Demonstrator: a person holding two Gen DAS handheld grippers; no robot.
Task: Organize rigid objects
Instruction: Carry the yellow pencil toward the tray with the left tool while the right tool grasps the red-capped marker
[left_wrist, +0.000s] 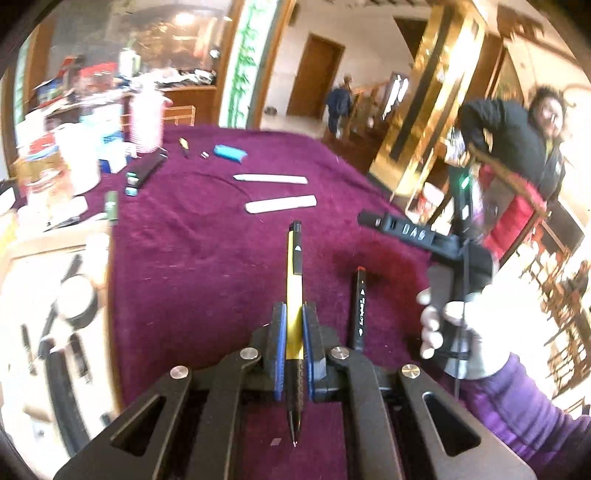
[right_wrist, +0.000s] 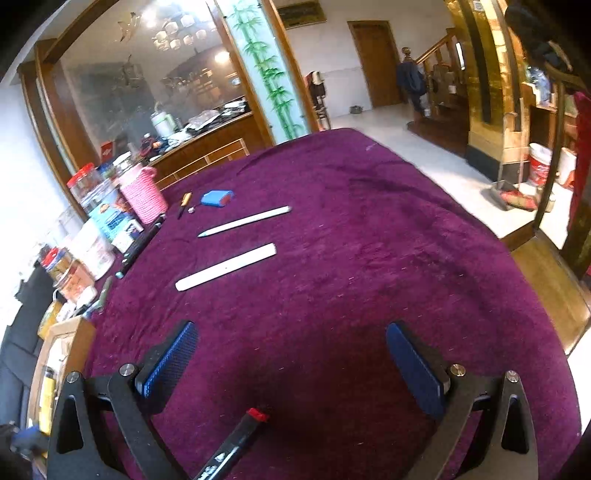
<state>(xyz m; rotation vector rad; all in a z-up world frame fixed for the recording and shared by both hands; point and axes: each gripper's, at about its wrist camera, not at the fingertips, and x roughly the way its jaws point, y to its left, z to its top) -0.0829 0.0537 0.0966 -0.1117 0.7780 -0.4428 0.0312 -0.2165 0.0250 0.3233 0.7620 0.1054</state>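
Note:
My left gripper (left_wrist: 294, 314) is shut on a yellow and black mechanical pencil (left_wrist: 294, 280), which lies along the fingers and hangs above the purple tablecloth (left_wrist: 207, 258). Just to its right a black marker with a red cap (left_wrist: 359, 310) lies on the cloth. My right gripper (right_wrist: 291, 336) stands open over the cloth, the same black marker (right_wrist: 236, 443) lying low between its arms, untouched. In the left wrist view the right gripper's body (left_wrist: 413, 230) shows at the right, held by a hand (left_wrist: 465, 332). Two white flat sticks (right_wrist: 225, 266) (right_wrist: 245, 220) lie farther off.
At the far left of the table are a blue case (right_wrist: 217, 198), a small yellow and black tool (right_wrist: 184, 203), a pink basket (right_wrist: 143, 197), jars and boxes (right_wrist: 92, 206). A wooden tray with pens (left_wrist: 55, 314) sits at the left. A person in black (left_wrist: 517, 136) stands at the right.

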